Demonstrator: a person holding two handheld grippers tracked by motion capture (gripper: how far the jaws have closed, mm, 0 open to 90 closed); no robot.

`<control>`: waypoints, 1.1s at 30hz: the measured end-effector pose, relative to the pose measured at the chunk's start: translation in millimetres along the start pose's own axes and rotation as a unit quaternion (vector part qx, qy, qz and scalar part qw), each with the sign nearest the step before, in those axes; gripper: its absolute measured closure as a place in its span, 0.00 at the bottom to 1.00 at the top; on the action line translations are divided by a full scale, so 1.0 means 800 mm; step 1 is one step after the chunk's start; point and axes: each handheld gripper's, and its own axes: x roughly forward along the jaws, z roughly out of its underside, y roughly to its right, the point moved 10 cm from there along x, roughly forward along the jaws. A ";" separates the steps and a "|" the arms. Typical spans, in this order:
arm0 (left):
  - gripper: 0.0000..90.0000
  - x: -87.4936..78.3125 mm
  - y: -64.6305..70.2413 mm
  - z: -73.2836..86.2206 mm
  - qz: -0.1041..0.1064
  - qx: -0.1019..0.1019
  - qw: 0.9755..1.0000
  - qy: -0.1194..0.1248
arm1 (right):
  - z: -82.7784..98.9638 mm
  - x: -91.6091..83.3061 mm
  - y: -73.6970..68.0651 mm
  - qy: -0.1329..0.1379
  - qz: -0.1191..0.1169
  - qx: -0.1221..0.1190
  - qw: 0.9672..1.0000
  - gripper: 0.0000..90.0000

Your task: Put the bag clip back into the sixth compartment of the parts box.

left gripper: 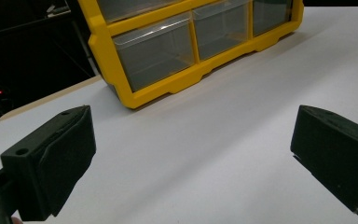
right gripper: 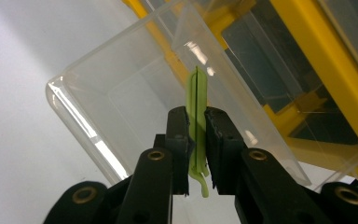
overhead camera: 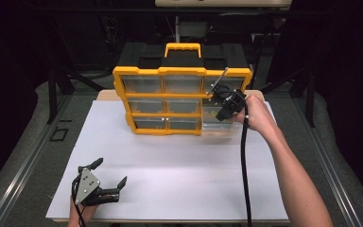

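The thin light-green plastic clip sits pinched edge-on between the jaws of the right hand-held gripper, which are closed tight on it, its upper end poking out above the pads. It hangs over the mouth of the clear plastic drawer that is pulled out at the lower right corner of the yellow drawer organiser. The picking up looks done and the carry is nearly over. What is left, as I judge it, is to lower the clip past the rim, let go, and probably push the drawer back in. The drawer seems empty, though its clear walls make that hard to be sure of.

Counted: one green clip, one drawer pulled out, and one organiser with a yellow carry handle on top. Its front shows a grid of nine drawers, three rows of three, counting the open one. There are two hand-held grippers. The left hand-held gripper rests near the front left corner of the white worktop, well apart from the organiser, with its jaws spread wide and nothing between them.
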 end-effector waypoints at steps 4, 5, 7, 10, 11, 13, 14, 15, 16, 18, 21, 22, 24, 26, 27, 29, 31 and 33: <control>0.00 0.000 0.000 0.000 0.000 0.001 1.000 0.000 | 0.000 0.002 0.001 -0.004 -0.001 -0.002 1.000 0.88; 0.00 0.000 0.000 0.000 -0.001 0.000 1.000 0.000 | 0.000 0.003 0.001 -0.003 -0.002 -0.001 1.000 0.88; 0.00 0.000 0.000 0.000 -0.001 0.000 1.000 0.000 | -0.001 0.002 0.001 0.000 -0.001 0.002 1.000 0.79; 0.00 0.000 0.000 0.000 -0.001 0.000 1.000 0.000 | -0.001 -0.002 0.001 0.006 0.003 0.007 1.000 0.63; 0.00 0.000 0.000 0.000 0.000 0.000 1.000 0.000 | -0.002 -0.004 0.002 0.010 0.008 0.010 1.000 0.61; 0.00 0.000 0.000 0.000 0.000 0.001 1.000 0.000 | -0.001 -0.012 0.002 0.013 0.003 0.006 1.000 0.53; 0.00 0.001 0.000 0.000 0.001 0.001 1.000 0.000 | -0.002 -0.016 0.003 0.023 0.003 0.010 1.000 0.50; 0.00 0.001 0.000 0.000 0.000 0.001 1.000 -0.001 | -0.001 -0.021 0.005 0.022 0.006 0.011 1.000 0.49; 0.00 0.001 0.001 0.000 0.001 0.001 1.000 -0.001 | 0.000 -0.025 0.005 0.022 0.003 0.012 1.000 0.45; 0.00 0.001 0.001 0.000 0.001 0.000 1.000 0.000 | 0.004 -0.031 0.006 0.021 0.007 0.012 1.000 0.37; 0.00 0.000 0.000 0.000 0.000 0.001 1.000 0.000 | 0.010 -0.038 0.007 0.024 0.015 0.017 0.999 0.22; 0.00 0.000 0.000 0.000 -0.001 0.001 1.000 0.000 | 0.013 -0.041 0.008 0.026 0.017 0.019 0.999 0.20; 0.00 0.000 0.000 0.000 0.000 0.001 1.000 0.000 | 0.019 -0.048 0.008 0.033 0.019 0.024 0.999 0.15; 0.00 0.000 0.000 -0.001 0.000 0.001 1.000 0.001 | 0.026 -0.050 0.008 0.035 0.024 0.031 0.999 0.09; 0.00 0.000 0.000 -0.001 -0.001 0.001 1.000 0.001 | 0.028 -0.049 0.008 0.039 0.026 0.030 0.998 0.07; 0.00 0.000 0.000 -0.001 -0.001 0.001 1.000 0.001 | 0.036 -0.049 0.009 0.038 0.030 0.032 0.998 0.03; 0.00 0.000 0.000 -0.001 0.000 0.001 1.000 0.001 | 0.046 -0.048 0.008 0.032 0.030 0.039 0.998 0.02; 0.00 0.000 0.000 -0.001 0.000 0.001 1.000 0.000 | 0.055 -0.045 0.008 0.033 0.029 0.044 0.998 0.00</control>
